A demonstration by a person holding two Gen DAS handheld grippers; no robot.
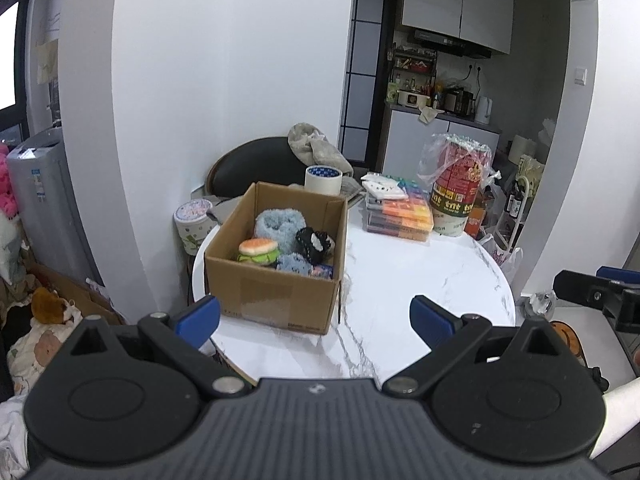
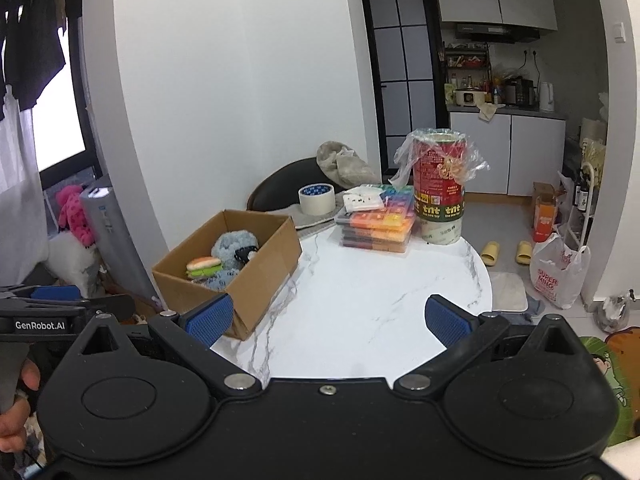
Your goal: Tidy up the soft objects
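Observation:
An open cardboard box (image 1: pixel 276 300) (image 2: pixel 264 276) stands at the left of the white marble table (image 1: pixel 420 280) (image 2: pixel 360 300). Inside lie a plush burger (image 1: pixel 259 251) (image 2: pixel 204 267), fluffy light-blue soft pieces (image 1: pixel 280 226) (image 2: pixel 232 246) and a black-and-white soft item (image 1: pixel 315 243) (image 2: pixel 246 255). My left gripper (image 1: pixel 316 320) is open, held back from the table's near edge in front of the box, with nothing between its blue pads. My right gripper (image 2: pixel 328 318) is also open and holds nothing, over the near edge to the right of the box.
At the table's far side stand a tape roll (image 1: pixel 323 179) (image 2: pixel 317 199), stacked colourful plastic cases (image 1: pixel 400 212) (image 2: pixel 376 224) and a red cylinder wrapped in plastic (image 1: pixel 456 188) (image 2: pixel 439 184). A dark chair with a grey cloth (image 1: pixel 316 148) stands behind. Bags and slippers (image 2: pixel 506 252) lie on the floor.

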